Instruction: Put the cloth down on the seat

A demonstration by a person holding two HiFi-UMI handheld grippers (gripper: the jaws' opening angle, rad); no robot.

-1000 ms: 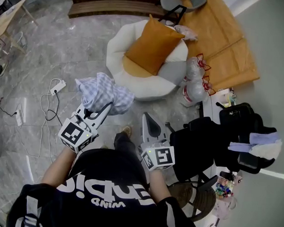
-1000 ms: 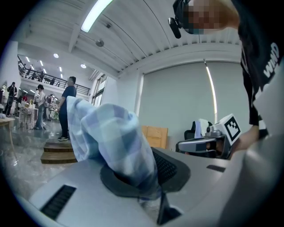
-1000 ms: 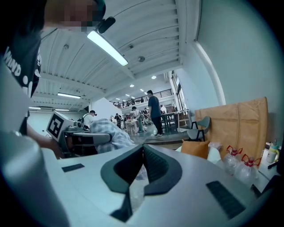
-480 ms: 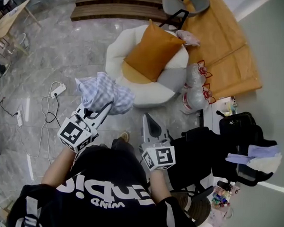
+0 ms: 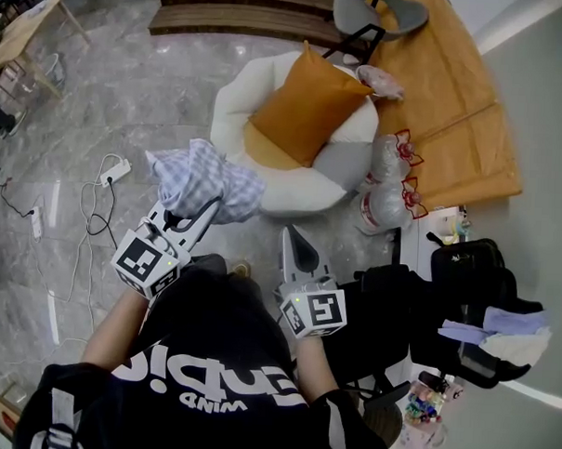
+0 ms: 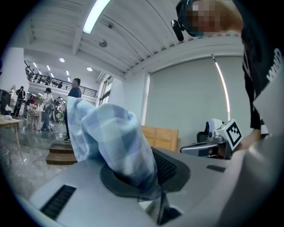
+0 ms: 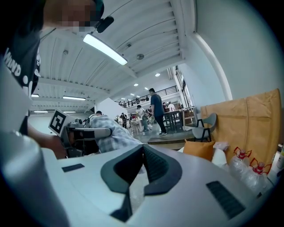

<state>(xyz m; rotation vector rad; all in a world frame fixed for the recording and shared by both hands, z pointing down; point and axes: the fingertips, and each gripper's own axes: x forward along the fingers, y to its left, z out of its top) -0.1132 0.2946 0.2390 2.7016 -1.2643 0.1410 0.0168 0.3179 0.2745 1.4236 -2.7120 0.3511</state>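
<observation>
My left gripper (image 5: pixel 200 215) is shut on a blue-and-white checked cloth (image 5: pixel 207 180), which bunches out past the jaws, held in the air just left of the seat. The cloth (image 6: pixel 111 139) fills the jaws in the left gripper view. The seat is a round white pouffe chair (image 5: pixel 235 101) with an orange cushion (image 5: pixel 308 104) on it, ahead of me. My right gripper (image 5: pixel 296 246) points forward over the floor, jaws together, nothing between them. It sees the cloth (image 7: pixel 113 137) and the orange cushion (image 7: pixel 199 148).
Two clear water bottles (image 5: pixel 387 177) stand right of the seat beside orange boards (image 5: pixel 454 96). A black office chair (image 5: pixel 445 301) with clothes is at my right. Cables and a power strip (image 5: pixel 111 174) lie on the marble floor at left. A grey chair (image 5: pixel 369 11) stands behind.
I have stepped forward a little: the white seat and cushion have drifted slightly in view. The left gripper still holds the cloth the same way; the right gripper keeps its pose.
</observation>
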